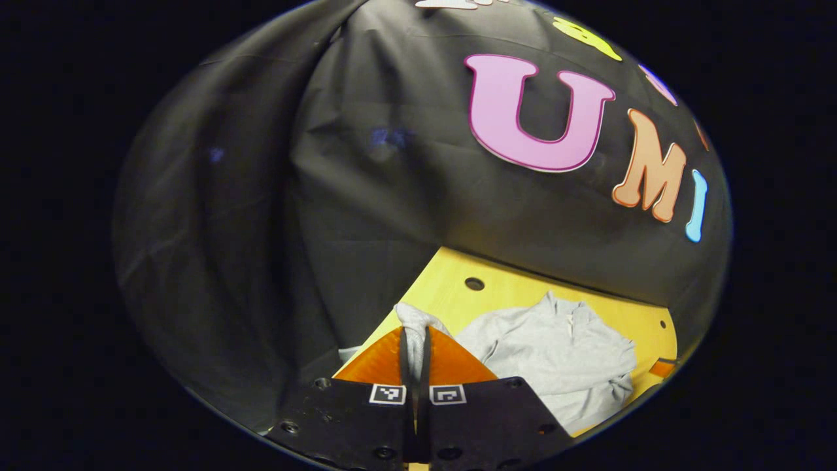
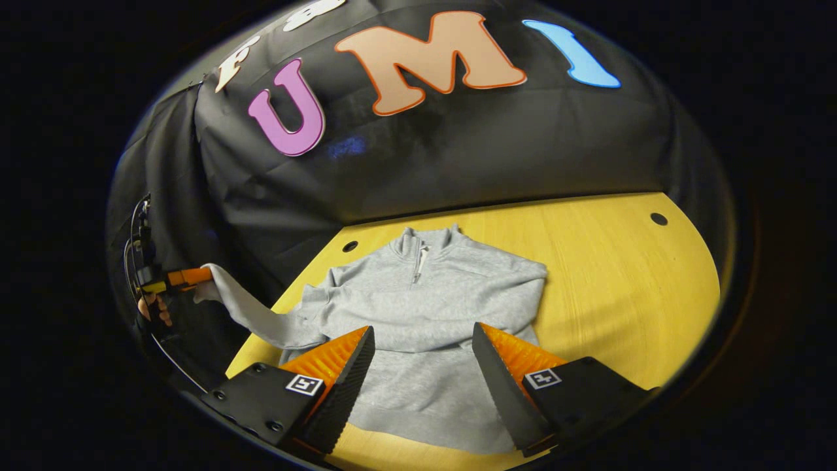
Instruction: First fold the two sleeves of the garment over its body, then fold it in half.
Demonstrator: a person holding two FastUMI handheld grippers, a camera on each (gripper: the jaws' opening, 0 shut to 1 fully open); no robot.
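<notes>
A light grey zip-neck sweatshirt (image 2: 425, 307) lies flat on the yellow wooden table (image 2: 608, 275), collar toward the back wall. One sleeve is folded across the chest, its end near the right shoulder (image 2: 523, 271). The other sleeve (image 2: 245, 307) stretches out past the table's left edge, lifted in the air. My left gripper (image 1: 414, 340) is shut on that sleeve's cuff (image 1: 413, 318); it also shows far off in the right gripper view (image 2: 186, 278), with a hand holding it. My right gripper (image 2: 424, 363) hangs open over the sweatshirt's lower body, nothing between its fingers.
The black cloth wall hangs close behind the table and around its left side. Small round holes (image 2: 658, 218) mark the tabletop near the back. Bare yellow wood lies to the right of the garment.
</notes>
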